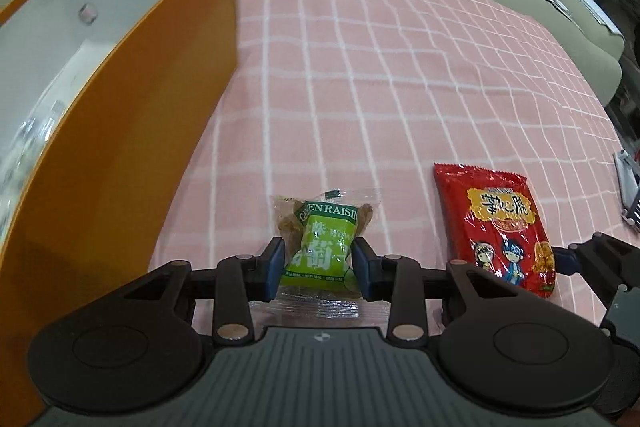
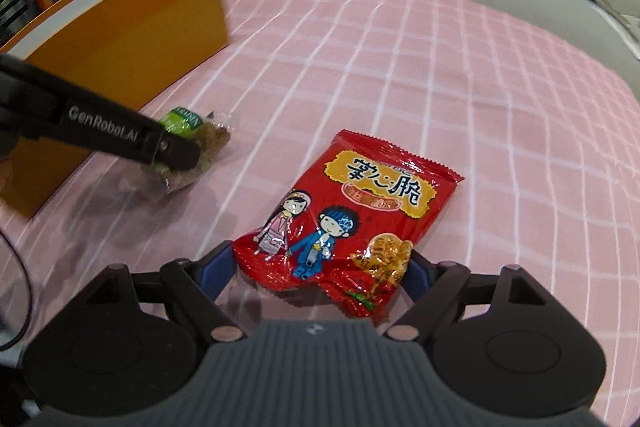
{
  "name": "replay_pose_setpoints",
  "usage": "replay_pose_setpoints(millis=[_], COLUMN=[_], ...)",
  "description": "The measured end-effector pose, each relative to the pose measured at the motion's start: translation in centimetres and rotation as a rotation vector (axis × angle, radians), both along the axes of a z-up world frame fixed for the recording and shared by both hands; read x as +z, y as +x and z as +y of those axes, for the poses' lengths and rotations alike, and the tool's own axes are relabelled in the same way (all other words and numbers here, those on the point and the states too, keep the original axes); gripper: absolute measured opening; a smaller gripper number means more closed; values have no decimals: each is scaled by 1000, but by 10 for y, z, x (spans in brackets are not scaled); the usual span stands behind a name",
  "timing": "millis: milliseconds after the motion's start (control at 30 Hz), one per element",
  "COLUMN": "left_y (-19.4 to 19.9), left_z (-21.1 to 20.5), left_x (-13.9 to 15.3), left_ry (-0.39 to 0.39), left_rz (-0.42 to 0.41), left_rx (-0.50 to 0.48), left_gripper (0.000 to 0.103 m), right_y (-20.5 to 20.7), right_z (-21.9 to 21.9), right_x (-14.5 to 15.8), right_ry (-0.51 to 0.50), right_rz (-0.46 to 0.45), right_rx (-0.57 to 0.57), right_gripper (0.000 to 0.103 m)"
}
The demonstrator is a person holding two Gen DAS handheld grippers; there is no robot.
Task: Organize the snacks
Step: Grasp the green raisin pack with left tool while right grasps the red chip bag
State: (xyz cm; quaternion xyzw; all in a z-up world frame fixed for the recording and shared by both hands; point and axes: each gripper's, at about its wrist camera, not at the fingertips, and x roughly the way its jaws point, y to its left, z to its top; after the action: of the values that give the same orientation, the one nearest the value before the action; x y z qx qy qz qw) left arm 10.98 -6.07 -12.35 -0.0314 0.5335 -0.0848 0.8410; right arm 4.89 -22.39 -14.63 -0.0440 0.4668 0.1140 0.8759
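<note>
Left hand-held gripper (image 1: 319,263) is clenched on the green raisin packet (image 1: 322,251), right hand-held gripper (image 2: 320,267) on the red snack bag's (image 2: 348,215) near end, both on the pink checked cloth (image 1: 400,75). Lift each clear, then carry left over the orange box's (image 1: 132,131) wall before letting go.

Light is even and fairly bright, with soft shadows on the pink checked cloth (image 2: 400,75) beside the orange box (image 2: 120,39). Glare glints on the red snack bag (image 2: 348,211). Both views bow strongly toward their edges, and the box's top rim smears with motion blur.
</note>
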Motion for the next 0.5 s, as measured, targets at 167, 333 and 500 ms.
replay_pose_setpoints(millis=[167,333,500], left_y=[-22,-29,-28], left_z=[15,21,23], left_x=[1,4,10], left_ry=[-48,-103,-78], left_rz=[18,-21,-82], left_rx=[8,-47,-90], left_gripper=[43,62,71], right_y=[-25,-30,-29], right_z=[7,9,0], right_x=[2,7,16], right_ry=[-14,-23,23], right_rz=[33,13,-21], right_rx=[20,-14,-127], right_gripper=[82,90,94])
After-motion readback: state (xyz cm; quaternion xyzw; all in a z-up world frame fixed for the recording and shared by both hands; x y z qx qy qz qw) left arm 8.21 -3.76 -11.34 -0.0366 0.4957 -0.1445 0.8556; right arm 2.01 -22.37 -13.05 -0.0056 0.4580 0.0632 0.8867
